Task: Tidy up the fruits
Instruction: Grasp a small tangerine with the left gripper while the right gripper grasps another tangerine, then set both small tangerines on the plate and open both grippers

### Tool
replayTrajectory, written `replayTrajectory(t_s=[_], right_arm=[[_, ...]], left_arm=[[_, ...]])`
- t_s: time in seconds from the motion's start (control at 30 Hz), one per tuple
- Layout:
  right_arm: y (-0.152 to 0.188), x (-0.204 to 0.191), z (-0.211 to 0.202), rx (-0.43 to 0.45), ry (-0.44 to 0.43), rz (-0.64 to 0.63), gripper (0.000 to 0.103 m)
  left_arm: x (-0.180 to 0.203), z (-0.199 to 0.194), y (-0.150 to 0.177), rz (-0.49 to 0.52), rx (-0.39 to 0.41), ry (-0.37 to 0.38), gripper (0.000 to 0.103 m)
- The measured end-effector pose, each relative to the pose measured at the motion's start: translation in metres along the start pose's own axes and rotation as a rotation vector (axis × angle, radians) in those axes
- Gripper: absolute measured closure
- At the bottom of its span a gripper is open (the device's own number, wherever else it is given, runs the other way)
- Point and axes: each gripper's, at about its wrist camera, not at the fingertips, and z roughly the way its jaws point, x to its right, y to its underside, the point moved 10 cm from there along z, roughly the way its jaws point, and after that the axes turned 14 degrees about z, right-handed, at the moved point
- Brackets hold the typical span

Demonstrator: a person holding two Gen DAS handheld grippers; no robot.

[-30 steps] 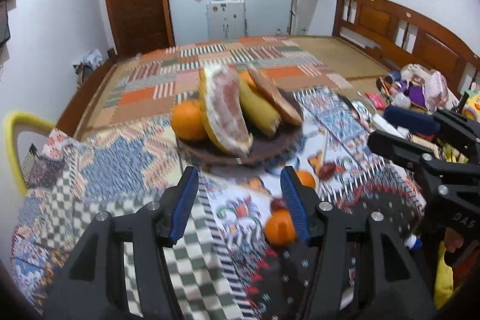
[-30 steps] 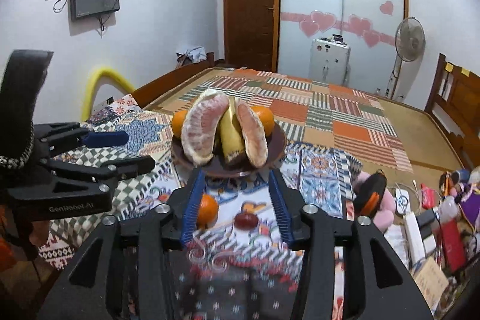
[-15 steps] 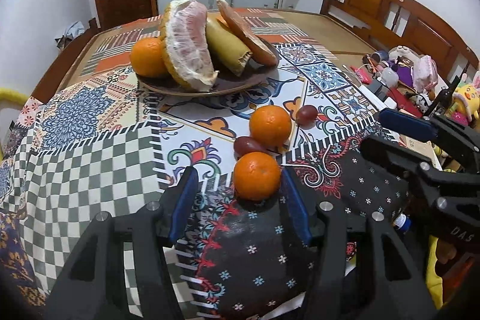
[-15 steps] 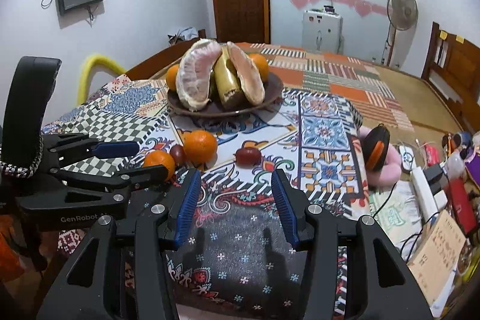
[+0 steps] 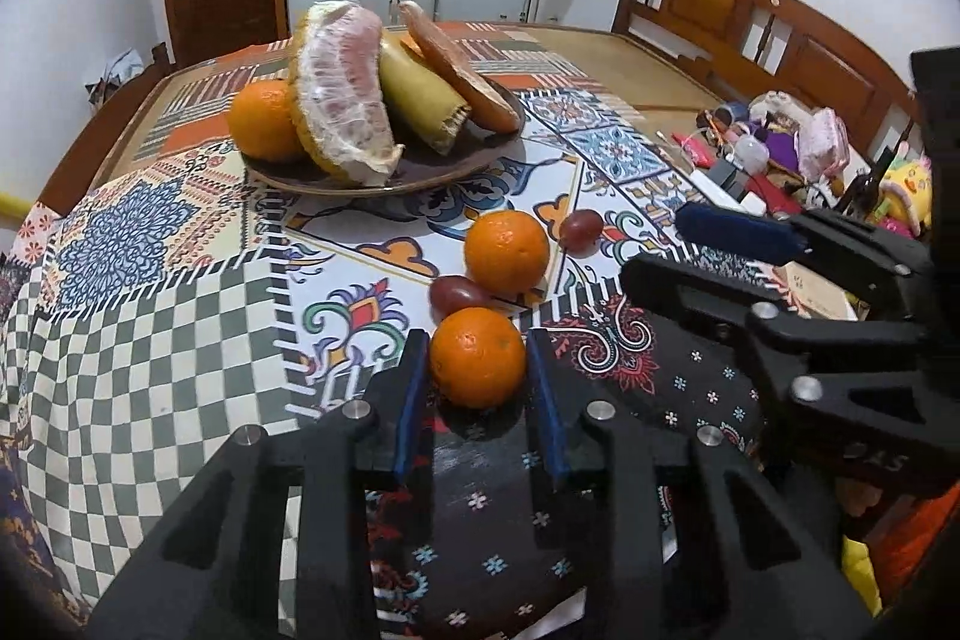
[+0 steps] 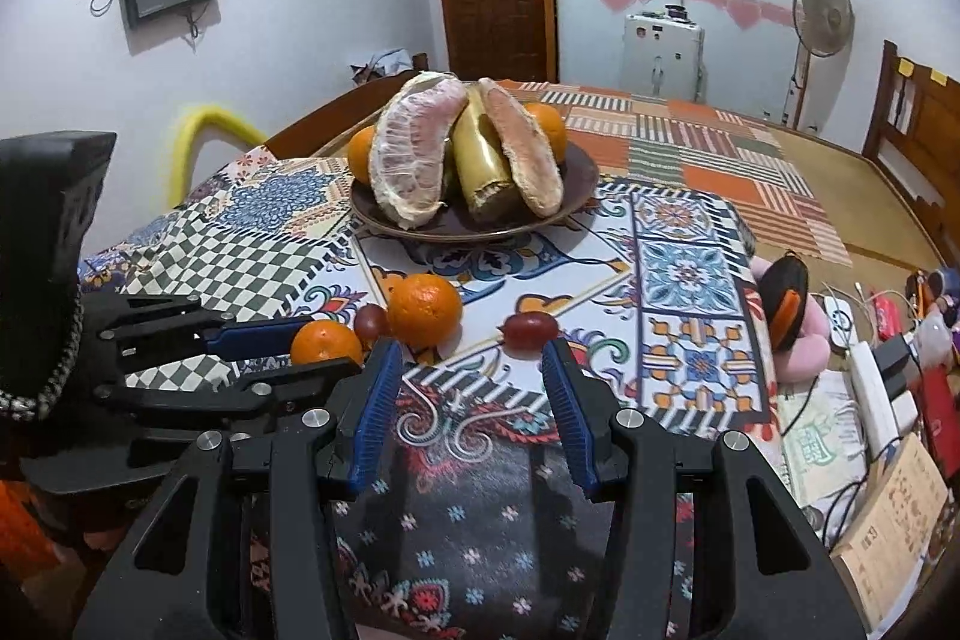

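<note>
A small orange lies on the patterned tablecloth between the blue pads of my left gripper. The jaws are closing and both pads touch the orange's sides. Just beyond it are a dark red fruit, a second orange and another dark red fruit. A brown plate further back holds pomelo wedges, a yellow fruit piece and more oranges. My right gripper stands open over the cloth with nothing between its fingers. One dark red fruit lies just ahead of its right fingertip.
Headphones on a pink cushion, a power strip, cables and a book crowd the table's right side. A yellow chair back stands at the left. The table's near edge runs right under both grippers.
Both grippers have come down toward the table and tilted lower. The left jaws have narrowed onto the near orange. The right jaws kept the same width.
</note>
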Motion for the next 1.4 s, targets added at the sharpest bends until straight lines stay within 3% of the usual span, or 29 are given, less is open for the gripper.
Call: replayTrajectory(t_s=[0.33, 0.5, 0.7, 1.07, 1.4], right_arm=[[-0.006, -0.018, 0.026, -0.028, -0.031, -0.016, 0.058], [-0.006, -0.024, 0.039, -0.056, -0.048, -0.015, 0.058], [-0.005, -0.022, 0.047, -0.075, -0.049, -0.002, 0.069], [-0.007, -0.022, 0.049, -0.083, -0.056, -0.002, 0.07], [-0.031, -0.024, 0.043, -0.031, -0.077, -0.005, 0.07]], left_arm=[[-0.045, -0.024, 0.008, -0.018, 0.031, -0.112, 0.071], [-0.053, -0.026, 0.011, -0.011, 0.034, -0.134, 0.071], [-0.057, -0.023, 0.011, -0.024, 0.038, -0.125, 0.071], [-0.056, -0.02, 0.001, -0.023, 0.051, -0.12, 0.071], [-0.08, -0.012, -0.026, -0.044, 0.078, -0.145, 0.071]])
